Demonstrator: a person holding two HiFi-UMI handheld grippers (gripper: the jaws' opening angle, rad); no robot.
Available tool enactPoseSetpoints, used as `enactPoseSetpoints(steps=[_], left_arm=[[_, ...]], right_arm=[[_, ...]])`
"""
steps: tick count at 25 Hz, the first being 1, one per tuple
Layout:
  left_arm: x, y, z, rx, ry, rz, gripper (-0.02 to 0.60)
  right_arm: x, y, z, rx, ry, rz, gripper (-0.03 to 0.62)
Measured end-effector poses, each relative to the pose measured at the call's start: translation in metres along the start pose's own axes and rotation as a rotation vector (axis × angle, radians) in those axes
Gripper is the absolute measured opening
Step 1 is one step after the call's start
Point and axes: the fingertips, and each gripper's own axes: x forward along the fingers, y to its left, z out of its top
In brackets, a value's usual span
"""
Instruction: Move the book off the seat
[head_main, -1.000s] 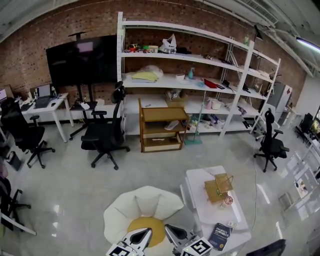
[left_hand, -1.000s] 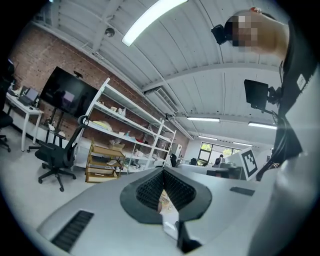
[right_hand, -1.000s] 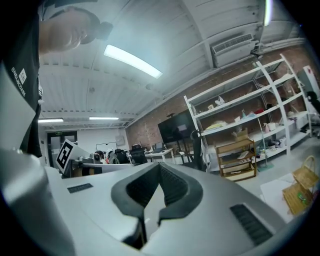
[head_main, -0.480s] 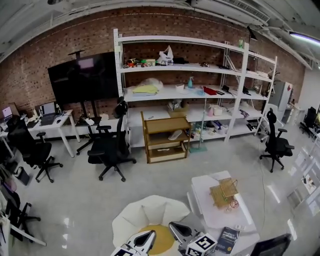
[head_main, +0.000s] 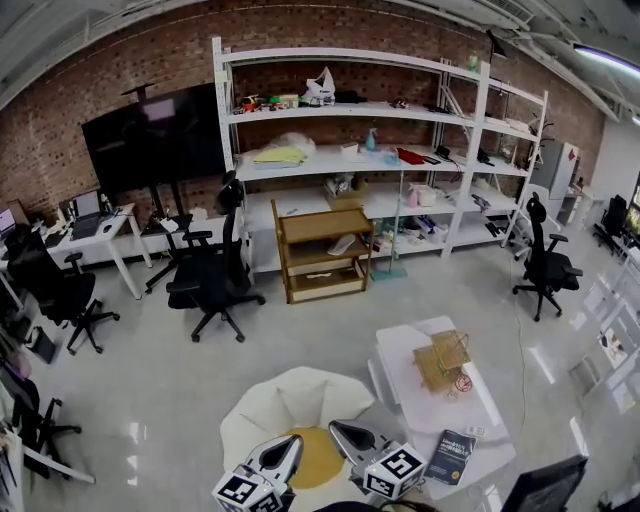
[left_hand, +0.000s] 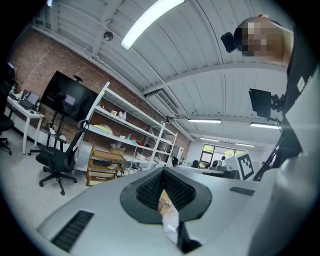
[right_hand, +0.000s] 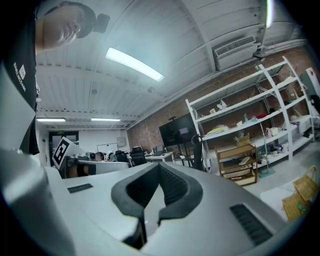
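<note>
**While both claws are shut, the book (head_main: 452, 456) lies off the seat (head_main: 290, 400)**

Though it hangs by the white seat, the left claw (head_main: 287, 446) is shut tight on nothing. Just right of it, the right claw (head_main: 340, 432) is shut and empty too. Right of that claw, the book lies flat on the white table (head_main: 400, 350).
</note>
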Motion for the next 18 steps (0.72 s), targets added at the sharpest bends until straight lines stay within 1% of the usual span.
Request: enactPoseSetpoints(steps=[6,12,18], left_arm=[[0.009,0.001,0.018,0.03,-0.051,0.01,0.006],[0.009,-0.005,0.023,0.085,-0.052,-0.003,0.006],[0.009,-0.008,0.024,0.101,-0.051,-0.012,0.006]], right_arm=[[0.006,-0.004,0.012,-0.073,-0.016,-0.017,0.015],[0.011,0.013,0.016,-0.097,-0.02,-0.006,0.015],[0.01,0.015,0.021,-0.111,-0.04,-0.01,0.015]])
